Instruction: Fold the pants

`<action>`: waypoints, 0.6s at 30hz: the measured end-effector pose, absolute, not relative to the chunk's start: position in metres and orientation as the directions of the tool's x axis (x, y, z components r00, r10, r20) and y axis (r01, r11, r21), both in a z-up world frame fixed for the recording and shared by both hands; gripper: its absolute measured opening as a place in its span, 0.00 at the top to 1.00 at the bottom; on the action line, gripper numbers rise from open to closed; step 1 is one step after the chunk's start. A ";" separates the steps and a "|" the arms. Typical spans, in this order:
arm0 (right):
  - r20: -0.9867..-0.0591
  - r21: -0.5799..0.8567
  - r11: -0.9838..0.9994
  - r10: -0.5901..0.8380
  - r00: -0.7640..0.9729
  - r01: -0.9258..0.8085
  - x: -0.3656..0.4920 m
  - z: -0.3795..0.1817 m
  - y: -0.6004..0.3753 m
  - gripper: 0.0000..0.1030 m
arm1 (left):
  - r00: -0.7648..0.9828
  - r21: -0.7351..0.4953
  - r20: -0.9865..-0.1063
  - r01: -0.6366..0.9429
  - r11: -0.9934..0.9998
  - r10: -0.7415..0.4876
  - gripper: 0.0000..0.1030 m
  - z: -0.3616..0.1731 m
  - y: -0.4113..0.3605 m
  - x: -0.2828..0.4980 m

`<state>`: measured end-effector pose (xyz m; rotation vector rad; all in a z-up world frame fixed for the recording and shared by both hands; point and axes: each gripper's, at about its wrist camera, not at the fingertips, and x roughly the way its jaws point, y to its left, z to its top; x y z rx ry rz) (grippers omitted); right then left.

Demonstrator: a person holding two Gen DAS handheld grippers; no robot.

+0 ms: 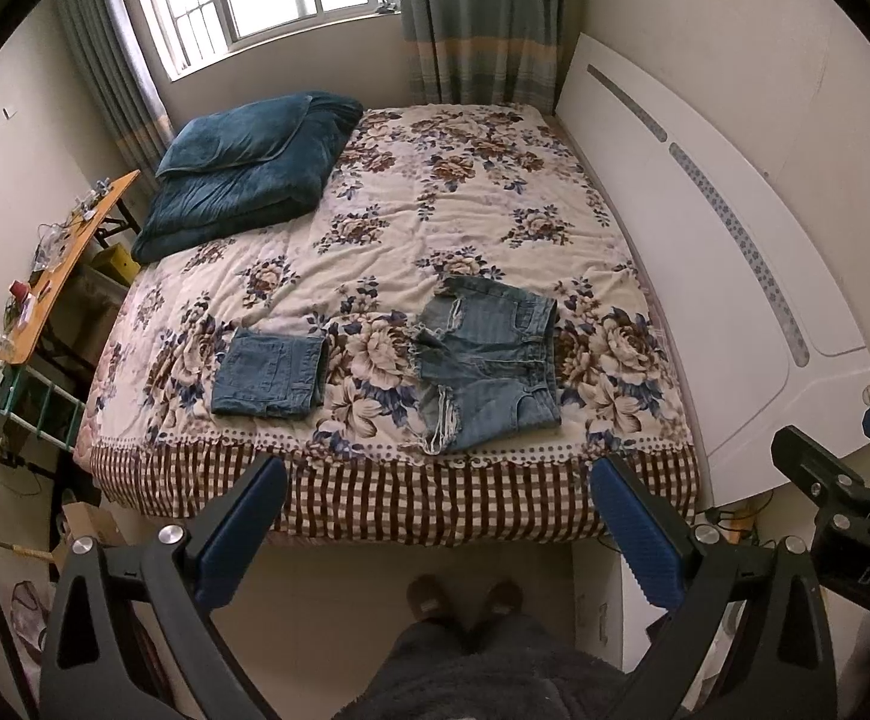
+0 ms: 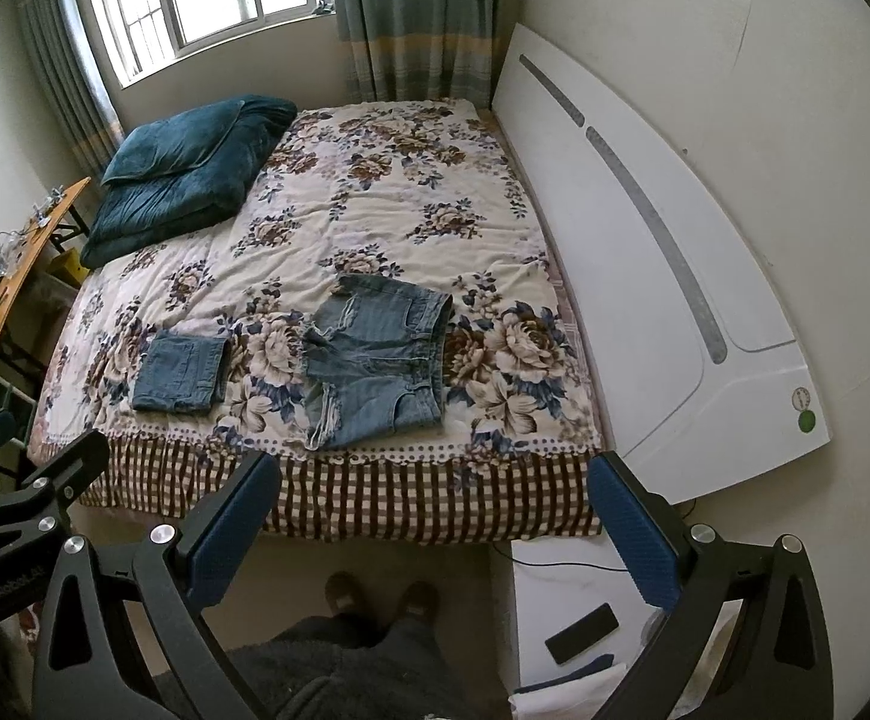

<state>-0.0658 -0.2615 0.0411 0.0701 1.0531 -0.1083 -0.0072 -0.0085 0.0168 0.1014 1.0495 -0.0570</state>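
Floral quilted bed [image 1: 375, 228]: frayed denim shorts [image 1: 486, 360] flat at centre, folded denim [image 1: 270, 372] left; left gripper [image 1: 435, 531] and right gripper [image 2: 432, 525] both spread, empty.

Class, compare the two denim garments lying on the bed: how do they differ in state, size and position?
The left denim piece is folded into a compact rectangle; the denim shorts lie spread flat, unfolded. The folded piece looks smaller and darker; the shorts are larger, lighter, with frayed hems. The shorts lie nearer the white headboard. Both rest near the bed's near edge, untouched by either gripper.
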 end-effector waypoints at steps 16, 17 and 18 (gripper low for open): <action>-0.871 0.006 0.993 -0.051 0.489 0.115 -0.064 0.040 -0.263 0.00 | 0.501 0.059 -0.865 0.095 0.994 0.003 0.00 0.021 -0.007 -0.004; -0.871 0.005 0.993 -0.053 0.489 0.116 -0.065 0.040 -0.263 0.00 | 0.502 0.058 -0.865 0.089 0.994 0.005 0.00 0.021 -0.008 -0.004; -0.870 0.005 0.993 -0.053 0.489 0.117 -0.065 0.040 -0.262 0.00 | 0.503 0.060 -0.864 0.090 0.994 0.007 0.00 0.021 -0.009 -0.004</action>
